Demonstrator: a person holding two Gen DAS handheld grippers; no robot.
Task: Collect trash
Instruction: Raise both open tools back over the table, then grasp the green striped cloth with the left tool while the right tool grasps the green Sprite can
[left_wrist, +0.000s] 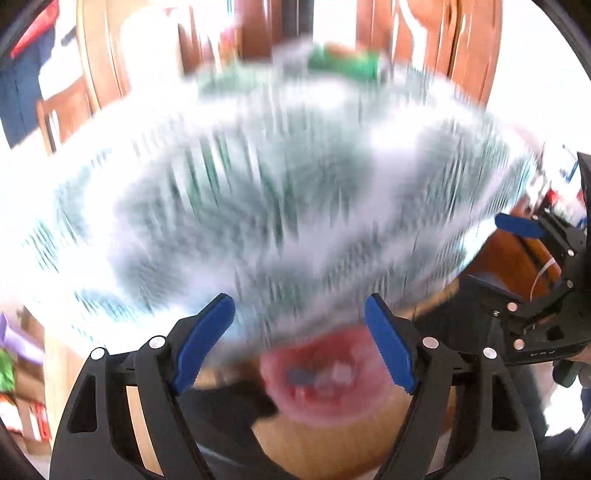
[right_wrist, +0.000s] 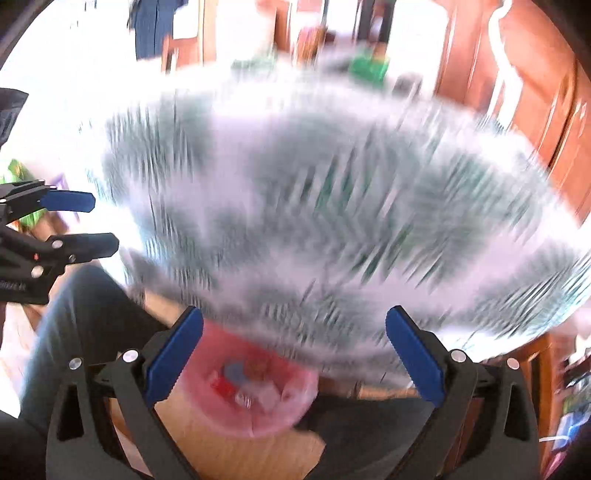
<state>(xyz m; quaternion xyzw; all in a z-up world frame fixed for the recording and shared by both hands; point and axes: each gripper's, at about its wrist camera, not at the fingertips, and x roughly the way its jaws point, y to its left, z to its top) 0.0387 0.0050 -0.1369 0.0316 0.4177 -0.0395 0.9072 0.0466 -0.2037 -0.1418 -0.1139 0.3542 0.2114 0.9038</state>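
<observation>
**Both hand-held grippers empty above a pink bin, worktop smeared by blur**

Though most of both views is streaked by motion, the nearest things read clearly enough. Closest to the left wrist camera, the left hand-held gripper (left_wrist: 299, 343) has its blue pads spread wide with nothing between them. Likewise the right hand-held gripper (right_wrist: 293, 356) stands wide apart and holds nothing. Just beyond the fingers, low in each view, sits a pink trash bin (right_wrist: 255, 387) with small scraps inside (red, blue and whitish bits, too blurred to name). It stands on a light wooden floor (right_wrist: 236, 454), beside the person's dark trouser leg (right_wrist: 85, 314).

Farther out, a round worktop (left_wrist: 258, 192) fills the middle of both views, covered in a white cloth with a dark green pattern; the pattern's shapes cannot be made out. Its near edge overhangs the bin. At the worktop's far edge lies something green (left_wrist: 343, 62), unidentifiable through the blur. Beyond that stand reddish-brown wooden doors or cabinets (right_wrist: 517, 92) and a wooden chair (left_wrist: 62, 114), with bright window light washing out the left of the room. Each camera catches the other gripper at its frame edge, partly cut off.
</observation>
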